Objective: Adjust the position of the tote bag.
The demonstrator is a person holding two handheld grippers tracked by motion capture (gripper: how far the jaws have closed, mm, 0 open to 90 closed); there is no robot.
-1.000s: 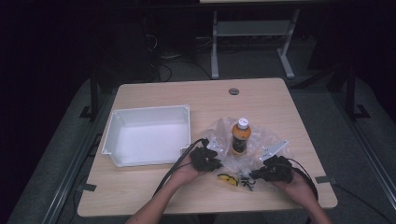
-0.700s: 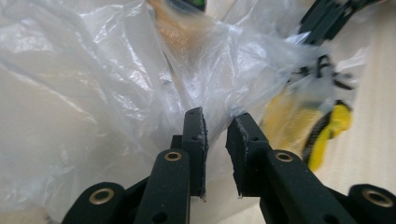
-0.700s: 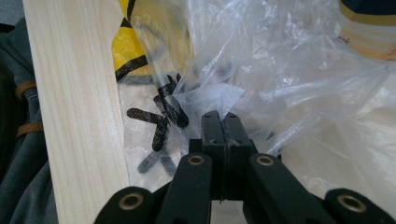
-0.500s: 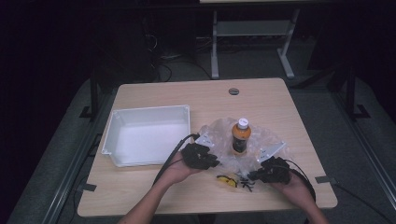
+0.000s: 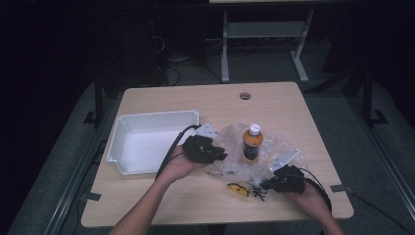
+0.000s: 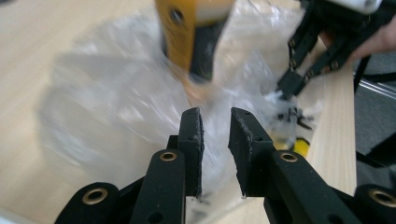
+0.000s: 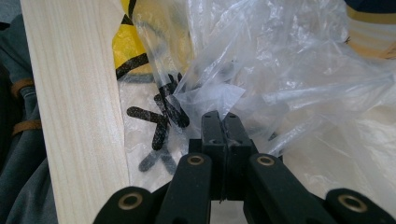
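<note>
Both tongs are matte black. The left tongs have two flat, rough-faced pads on angular link arms, each arm carrying a brass-ringed pivot just behind its pad and another farther back at the outer edge. The right tongs are built alike, with the same brass eyelets behind the pads. A black cable trails from the rear of the left tongs, and another loops behind the right tongs. Both forearms are bare, without sleeves.
</note>
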